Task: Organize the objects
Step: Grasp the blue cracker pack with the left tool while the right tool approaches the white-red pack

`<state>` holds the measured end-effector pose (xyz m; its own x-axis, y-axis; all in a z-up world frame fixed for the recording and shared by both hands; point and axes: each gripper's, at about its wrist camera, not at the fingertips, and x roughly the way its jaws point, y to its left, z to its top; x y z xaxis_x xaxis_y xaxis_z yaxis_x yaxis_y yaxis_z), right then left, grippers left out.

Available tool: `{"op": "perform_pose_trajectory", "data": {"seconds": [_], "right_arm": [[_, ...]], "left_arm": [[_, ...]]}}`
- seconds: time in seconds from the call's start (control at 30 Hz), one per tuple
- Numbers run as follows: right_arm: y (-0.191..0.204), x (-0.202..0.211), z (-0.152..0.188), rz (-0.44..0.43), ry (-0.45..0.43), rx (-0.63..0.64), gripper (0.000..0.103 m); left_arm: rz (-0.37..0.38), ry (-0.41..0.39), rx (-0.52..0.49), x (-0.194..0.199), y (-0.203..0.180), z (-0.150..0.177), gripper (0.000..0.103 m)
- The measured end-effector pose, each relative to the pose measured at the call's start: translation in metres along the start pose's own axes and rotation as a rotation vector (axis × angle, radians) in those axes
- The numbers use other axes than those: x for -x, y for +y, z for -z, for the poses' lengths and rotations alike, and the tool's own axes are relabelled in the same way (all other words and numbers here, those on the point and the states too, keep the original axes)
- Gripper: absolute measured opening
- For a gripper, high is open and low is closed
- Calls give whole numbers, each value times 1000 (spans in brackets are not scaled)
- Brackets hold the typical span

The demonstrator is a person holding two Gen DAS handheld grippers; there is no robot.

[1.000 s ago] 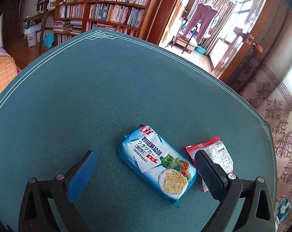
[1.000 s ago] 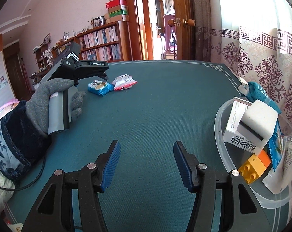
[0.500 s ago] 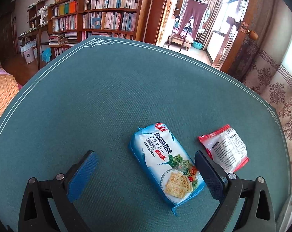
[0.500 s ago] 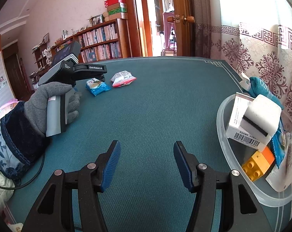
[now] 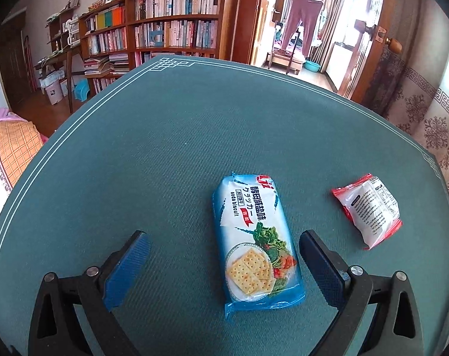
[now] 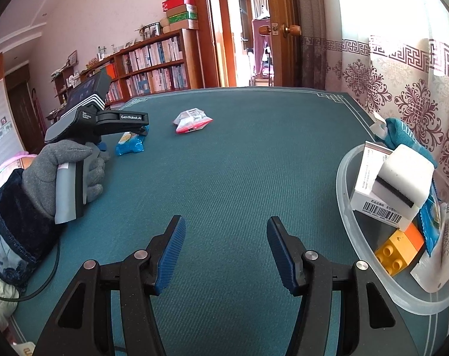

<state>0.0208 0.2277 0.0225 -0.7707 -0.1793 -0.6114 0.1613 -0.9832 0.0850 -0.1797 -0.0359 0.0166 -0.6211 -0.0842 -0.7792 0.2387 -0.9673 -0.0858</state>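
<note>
A blue soda-biscuit pack (image 5: 254, 243) lies flat on the green table (image 5: 165, 148), lengthwise between the fingers of my left gripper (image 5: 221, 255), which is open and hovers over it without touching. A small red-and-white snack bag (image 5: 370, 210) lies to its right. In the right wrist view the same pack (image 6: 129, 144) and bag (image 6: 191, 120) lie far across the table, with the left gripper (image 6: 142, 132) held by a gloved hand (image 6: 64, 172) over the pack. My right gripper (image 6: 224, 249) is open and holds nothing.
A clear plastic tub (image 6: 343, 195) at the right table edge holds a white box (image 6: 373, 192), a white sponge (image 6: 402, 175), yellow-orange toy bricks (image 6: 399, 249) and packets. A teal cloth (image 6: 408, 136) lies behind it. A bookshelf (image 5: 165, 29), a doorway and a curtain ring the table.
The left gripper rolled and shifted, so the biscuit pack now lies straighter and more centred between its fingers, and the snack bag shows fully to the right. The right gripper has kept still.
</note>
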Motion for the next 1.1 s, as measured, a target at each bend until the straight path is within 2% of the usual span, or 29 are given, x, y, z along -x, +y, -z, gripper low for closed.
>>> {"op": "perform_pose_trajectory", "data": {"seconds": [0.1,0.2,0.27,0.3,0.37,0.43,0.7,0.9,1.1], "right_arm": [[0,-1,0,7,6,-8,59],[2,-3,0,15,14,-10,59],[4,-4,0,19,24,-3,59],[6,-5,0,21,28,2,59],[10,-7,0,25,37,14,59],[15,-9,-2,27,45,29,59],[30,-31,-37,5,37,43,59],[44,-80,-75,-55,91,32,59],[62,-131,-117,-22,95,100,59]], "left_arm": [[-1,-1,-20,-1,-3,0,100],[-12,-16,-51,0,-3,0,86],[-19,-28,-75,1,-4,1,72],[-19,-35,-84,2,-4,1,68],[-10,-43,-98,3,-4,0,54],[-3,-44,-112,4,-5,0,45],[33,-47,-79,11,7,-4,43],[33,-87,-65,26,11,-8,43],[32,-106,-44,31,16,-13,43]]}}
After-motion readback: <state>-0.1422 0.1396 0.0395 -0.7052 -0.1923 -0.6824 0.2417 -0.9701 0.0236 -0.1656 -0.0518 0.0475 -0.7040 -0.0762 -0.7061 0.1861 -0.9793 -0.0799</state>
